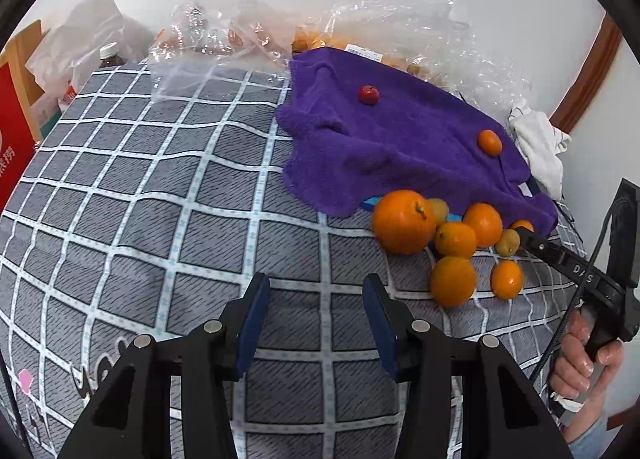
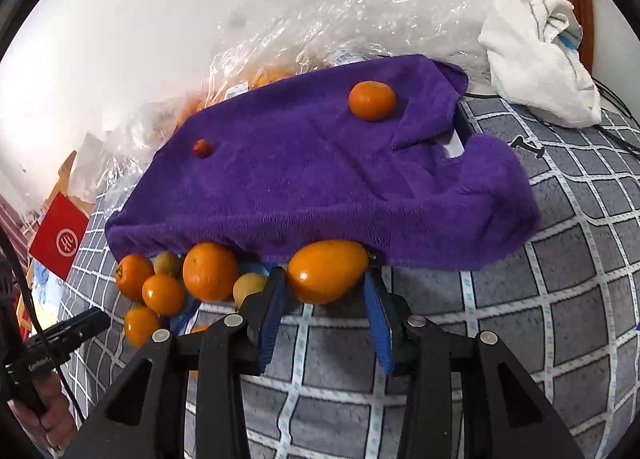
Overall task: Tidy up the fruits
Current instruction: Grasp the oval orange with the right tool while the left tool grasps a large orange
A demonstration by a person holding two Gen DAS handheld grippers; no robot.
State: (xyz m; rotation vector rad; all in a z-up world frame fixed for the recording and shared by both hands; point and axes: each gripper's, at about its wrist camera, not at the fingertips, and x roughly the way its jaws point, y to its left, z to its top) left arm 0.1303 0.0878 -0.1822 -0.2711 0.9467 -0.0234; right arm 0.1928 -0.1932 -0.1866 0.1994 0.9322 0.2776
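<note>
Where the checked grey-and-white cloth [image 1: 168, 187] covers the surface, a purple towel [image 2: 320, 179] lies spread at the far side, near the wall.

On the towel: one small red fruit [image 1: 368, 94]; one mandarin [image 2: 372, 100], well apart from it.

At the towel's near edge: a cluster of oranges [image 1: 404, 221] with a few smaller yellowish fruits [image 1: 507, 243] among them, touching one another.

Right gripper [image 2: 326, 291]: its blue-padded jaws stand on either side of an oval orange fruit [image 2: 328, 276] just under the towel's edge; the left pad touches it, and whether the right pad presses cannot be told for certain, though the fruit looks grasped.

Left gripper [image 1: 316, 323]: jaws released, part open, nothing between them, over bare cloth near the cluster.

Behind the towel: crumpled clear plastic bags [image 2: 340, 11] holding more orange fruit. To the right: a white rag [image 2: 540, 55]. To the far left: a red box [image 1: 12, 139].
</note>
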